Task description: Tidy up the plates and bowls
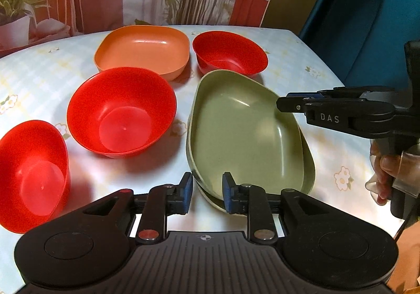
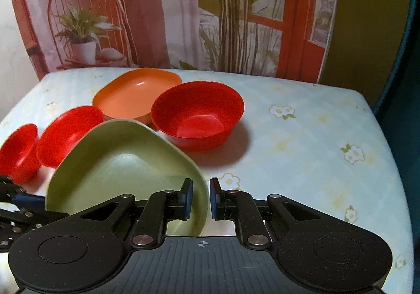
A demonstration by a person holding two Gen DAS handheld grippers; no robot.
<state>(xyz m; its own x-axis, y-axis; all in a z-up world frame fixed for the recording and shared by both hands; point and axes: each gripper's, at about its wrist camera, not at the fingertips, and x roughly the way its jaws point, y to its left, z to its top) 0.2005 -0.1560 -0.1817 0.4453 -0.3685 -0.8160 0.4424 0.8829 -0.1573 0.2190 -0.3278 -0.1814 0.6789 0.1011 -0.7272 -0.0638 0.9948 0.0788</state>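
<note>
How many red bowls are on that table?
3. One sits at the near left, one is mid-table beside the green plates, and one is at the back, right of the orange plate.

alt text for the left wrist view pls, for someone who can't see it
The left gripper straddles the near rim of a green plate stacked on another, while the right gripper reaches its far edge. Three red bowls and an orange plate sit on the floral tablecloth.
</note>
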